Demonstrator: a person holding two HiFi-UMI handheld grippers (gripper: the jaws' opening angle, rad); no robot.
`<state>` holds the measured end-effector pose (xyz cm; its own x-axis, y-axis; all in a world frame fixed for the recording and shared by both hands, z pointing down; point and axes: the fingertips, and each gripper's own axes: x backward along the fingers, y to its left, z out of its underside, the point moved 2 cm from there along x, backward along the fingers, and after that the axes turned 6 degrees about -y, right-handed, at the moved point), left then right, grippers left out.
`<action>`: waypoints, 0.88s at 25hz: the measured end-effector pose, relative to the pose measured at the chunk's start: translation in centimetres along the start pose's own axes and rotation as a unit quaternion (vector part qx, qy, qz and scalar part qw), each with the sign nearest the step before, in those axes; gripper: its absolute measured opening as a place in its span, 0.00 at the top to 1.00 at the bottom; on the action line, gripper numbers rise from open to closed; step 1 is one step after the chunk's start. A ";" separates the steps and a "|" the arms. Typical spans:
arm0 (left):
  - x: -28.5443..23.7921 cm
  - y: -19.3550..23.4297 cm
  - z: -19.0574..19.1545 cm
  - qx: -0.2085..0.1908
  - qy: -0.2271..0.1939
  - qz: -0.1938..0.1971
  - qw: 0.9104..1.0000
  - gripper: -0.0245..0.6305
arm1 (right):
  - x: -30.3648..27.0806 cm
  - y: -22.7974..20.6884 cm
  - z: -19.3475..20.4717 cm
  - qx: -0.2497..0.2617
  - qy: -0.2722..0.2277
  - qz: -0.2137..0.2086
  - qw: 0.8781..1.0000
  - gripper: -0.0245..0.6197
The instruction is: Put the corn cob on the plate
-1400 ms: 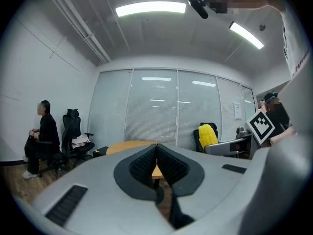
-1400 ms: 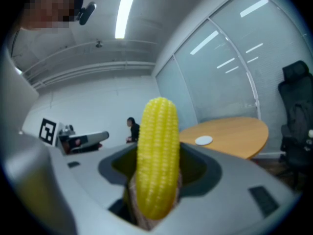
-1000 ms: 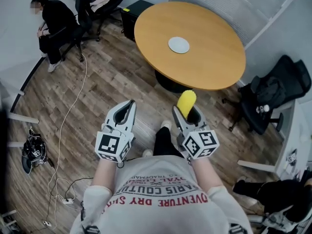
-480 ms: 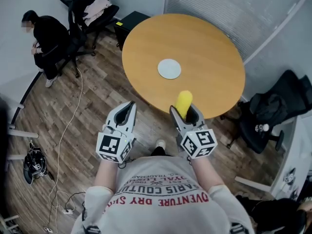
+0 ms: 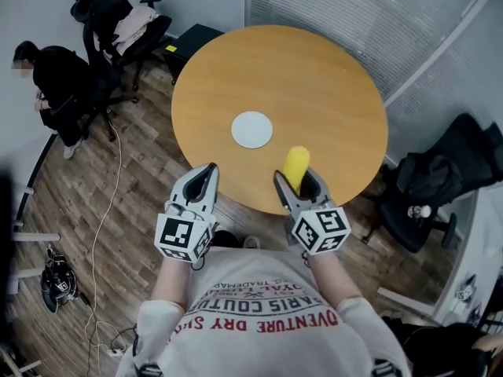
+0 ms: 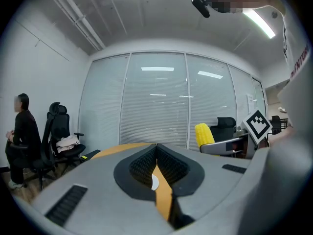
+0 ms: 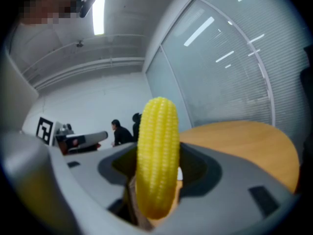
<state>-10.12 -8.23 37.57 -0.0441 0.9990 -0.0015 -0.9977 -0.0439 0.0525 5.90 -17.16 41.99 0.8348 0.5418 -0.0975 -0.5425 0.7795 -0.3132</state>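
A yellow corn cob [image 5: 297, 166] stands upright in my right gripper [image 5: 295, 181], which is shut on it; in the right gripper view the corn cob [image 7: 157, 155] fills the middle between the jaws. The small round white plate [image 5: 252, 129] lies on the round wooden table [image 5: 330, 77], ahead and slightly left of the cob. My left gripper [image 5: 205, 177] hangs beside the table's near edge, its jaws shut with nothing between them. From the left gripper view I see the corn cob [image 6: 204, 135] to the right and a sliver of the plate [image 6: 154, 182] past the jaws.
A seated person [image 5: 47, 85] and an office chair with clothes [image 5: 122, 22] are at the far left. A black chair with a bag [image 5: 440, 179] stands right of the table. A cable [image 5: 106, 210] runs across the wooden floor. Glass walls with blinds stand behind the table.
The person carrying the grippers has walked up to the table: table and plate have come closer, and the right gripper with the cob now hangs over the table's near edge.
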 end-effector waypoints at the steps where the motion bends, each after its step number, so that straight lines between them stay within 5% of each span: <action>1: -0.6 0.1 0.1 0.001 0.002 0.001 1.000 0.91 | -0.3 -0.5 0.0 -0.001 0.001 0.003 1.000 0.55; 10: -7.1 2.9 1.5 0.006 0.021 0.043 0.999 0.91 | -4.7 -4.2 0.5 -0.015 0.017 0.048 0.999 0.55; 22: -18.5 10.3 1.9 0.010 0.043 0.168 0.985 0.91 | -13.8 -6.2 1.4 -0.040 0.037 0.158 0.986 0.55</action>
<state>-19.50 -27.17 40.09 -0.3763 0.9242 -0.0653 -0.9250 -0.3707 0.0835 -2.37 -29.01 46.63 0.6316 0.7270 -0.2696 -0.7698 0.5463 -0.3303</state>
